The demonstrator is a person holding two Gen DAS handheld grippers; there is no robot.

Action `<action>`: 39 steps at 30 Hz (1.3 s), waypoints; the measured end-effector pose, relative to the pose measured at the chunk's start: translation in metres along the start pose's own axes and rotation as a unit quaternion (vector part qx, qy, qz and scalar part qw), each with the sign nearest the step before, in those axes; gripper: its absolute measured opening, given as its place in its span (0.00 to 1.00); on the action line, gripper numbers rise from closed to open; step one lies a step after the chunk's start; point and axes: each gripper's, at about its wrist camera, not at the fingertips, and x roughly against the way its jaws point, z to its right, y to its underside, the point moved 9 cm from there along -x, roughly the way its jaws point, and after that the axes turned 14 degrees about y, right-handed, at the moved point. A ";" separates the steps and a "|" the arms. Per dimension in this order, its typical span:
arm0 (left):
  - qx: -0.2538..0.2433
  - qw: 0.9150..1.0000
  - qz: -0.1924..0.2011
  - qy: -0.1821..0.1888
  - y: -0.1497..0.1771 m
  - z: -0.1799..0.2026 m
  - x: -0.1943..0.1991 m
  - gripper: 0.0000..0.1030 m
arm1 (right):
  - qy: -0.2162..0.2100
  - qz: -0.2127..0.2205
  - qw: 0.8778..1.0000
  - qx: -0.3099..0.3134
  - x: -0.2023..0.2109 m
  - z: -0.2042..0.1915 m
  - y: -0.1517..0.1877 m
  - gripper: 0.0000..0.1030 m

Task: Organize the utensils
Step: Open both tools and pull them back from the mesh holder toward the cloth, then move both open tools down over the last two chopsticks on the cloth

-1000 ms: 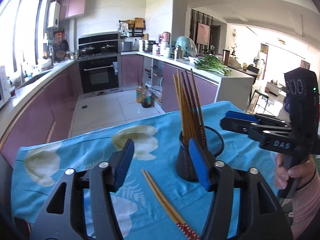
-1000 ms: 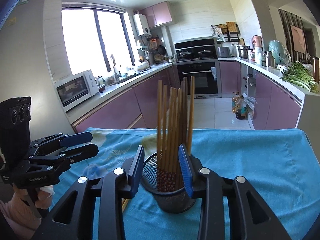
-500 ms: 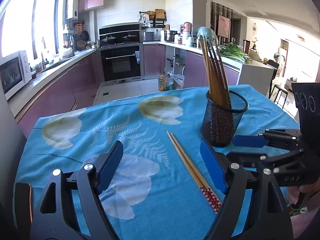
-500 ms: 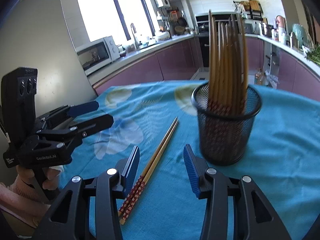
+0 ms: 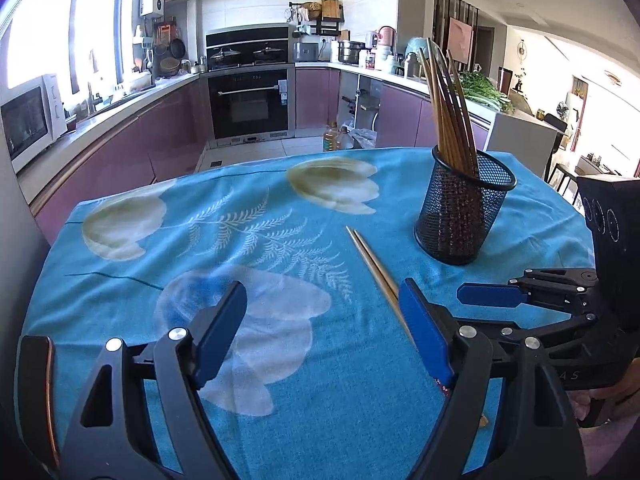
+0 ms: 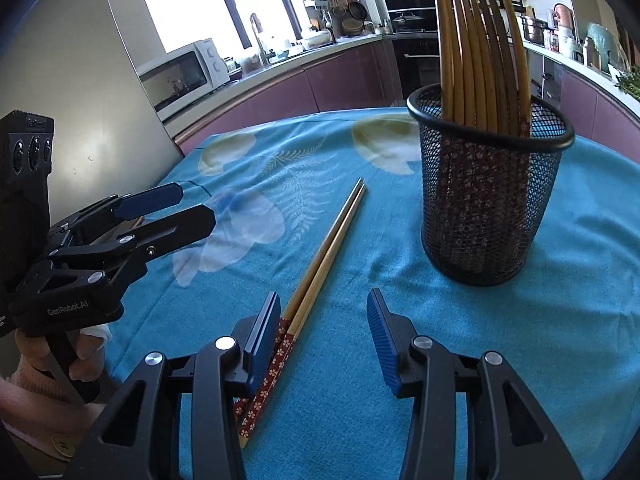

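Left gripper (image 5: 322, 322) at 9 o'clock: jaws spread wide, nothing held, hovering over the blue floral tablecloth (image 6: 520, 360), probably on standby. Loose chopstick pair (image 6: 320, 276) lies centre, red-patterned ends toward 6; right gripper (image 6: 322, 330) is parted and empty, left pad just beside those ends, likely lining up a pinch. Mesh chopstick holder (image 6: 486, 204) upright at 2 o'clock, already holding the others — likely destination.

A home kitchen: mauve glossy cabinets (image 5: 120, 140), a black built-in oven (image 5: 248, 100), a white microwave (image 6: 180, 76) and a sunlit window (image 6: 192, 0).
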 end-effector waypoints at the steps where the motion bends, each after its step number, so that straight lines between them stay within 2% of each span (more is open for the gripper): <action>1: 0.001 1.000 -0.001 0.000 0.001 -0.001 -0.001 0.75 | 0.002 -0.001 1.000 0.002 0.000 -0.001 0.001 0.42; 18: 0.015 1.000 -0.017 0.008 0.011 -0.004 -0.014 0.72 | 0.024 -0.016 0.999 0.019 -0.009 -0.005 0.007 0.41; 39: 0.014 0.999 -0.034 0.022 0.019 0.001 -0.031 0.71 | 0.022 -0.028 0.999 -0.006 -0.012 0.005 0.005 0.28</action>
